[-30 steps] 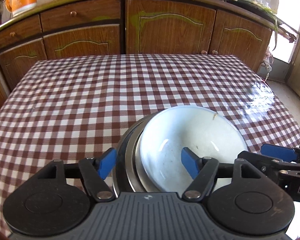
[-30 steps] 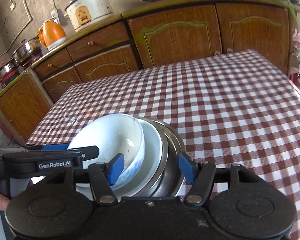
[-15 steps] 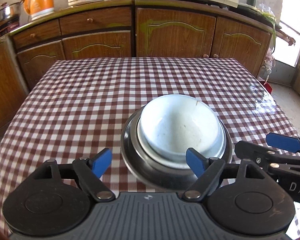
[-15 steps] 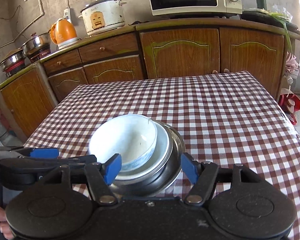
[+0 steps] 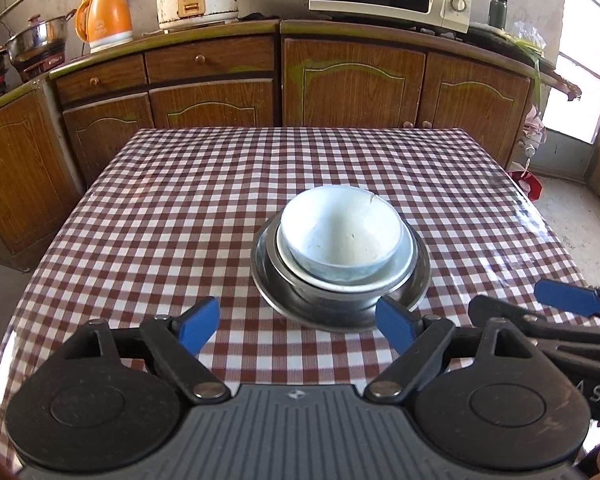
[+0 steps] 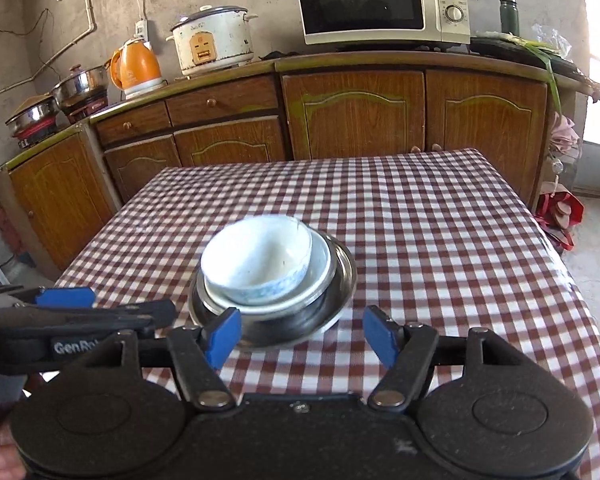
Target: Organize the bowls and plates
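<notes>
Though near, bowl (image 5: 342,242) clears (barely) left gripper (image 5: 298,322).

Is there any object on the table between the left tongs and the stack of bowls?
Nothing visible. Only bare checked tablecloth lies between the open left tongs and the stack of bowls. The right tongs sit off to the side, not in the path.

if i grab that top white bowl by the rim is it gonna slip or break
The white bowl looks like glazed ceramic, so probably stiff, smooth and somewhat slippery under the pads. A dark line at its far rim may be a crack or chip, so it could be fragile there. It sits loosely nested in the white dish, so it should lift free.
</notes>
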`<action>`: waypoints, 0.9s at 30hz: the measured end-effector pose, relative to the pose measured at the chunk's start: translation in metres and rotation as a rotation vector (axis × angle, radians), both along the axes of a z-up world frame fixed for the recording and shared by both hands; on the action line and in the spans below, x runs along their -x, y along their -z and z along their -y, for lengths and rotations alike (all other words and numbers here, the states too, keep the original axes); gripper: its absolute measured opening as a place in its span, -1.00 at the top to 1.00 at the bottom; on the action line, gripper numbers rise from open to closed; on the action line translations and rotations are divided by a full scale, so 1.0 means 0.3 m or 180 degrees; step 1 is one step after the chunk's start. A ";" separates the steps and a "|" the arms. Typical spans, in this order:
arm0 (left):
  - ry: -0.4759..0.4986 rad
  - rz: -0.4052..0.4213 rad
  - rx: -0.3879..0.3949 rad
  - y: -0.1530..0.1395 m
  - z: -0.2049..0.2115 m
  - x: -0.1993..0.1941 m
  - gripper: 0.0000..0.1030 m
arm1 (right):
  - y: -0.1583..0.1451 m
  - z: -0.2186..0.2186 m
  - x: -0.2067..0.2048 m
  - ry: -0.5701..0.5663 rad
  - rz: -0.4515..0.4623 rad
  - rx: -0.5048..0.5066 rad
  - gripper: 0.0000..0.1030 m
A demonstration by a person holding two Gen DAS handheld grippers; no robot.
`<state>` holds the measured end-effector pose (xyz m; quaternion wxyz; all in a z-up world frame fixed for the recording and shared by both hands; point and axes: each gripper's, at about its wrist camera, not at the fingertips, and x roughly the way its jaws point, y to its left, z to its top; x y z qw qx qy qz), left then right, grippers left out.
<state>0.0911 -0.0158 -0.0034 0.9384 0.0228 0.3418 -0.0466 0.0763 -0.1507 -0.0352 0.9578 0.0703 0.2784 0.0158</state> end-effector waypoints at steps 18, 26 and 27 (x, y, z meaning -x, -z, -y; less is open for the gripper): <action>-0.0102 0.0056 0.0040 -0.004 -0.007 0.107 -1.00 | 0.034 -0.004 0.101 -0.0077 -0.0138 0.0057 -0.57; -0.0061 0.0067 -0.0107 0.009 0.023 0.117 -1.00 | 0.046 -0.024 0.104 -0.0167 -0.0159 0.0080 -0.57; -0.0075 0.0062 -0.0110 0.012 0.022 0.115 -1.00 | 0.046 -0.024 0.104 -0.0163 -0.0160 0.0083 -0.57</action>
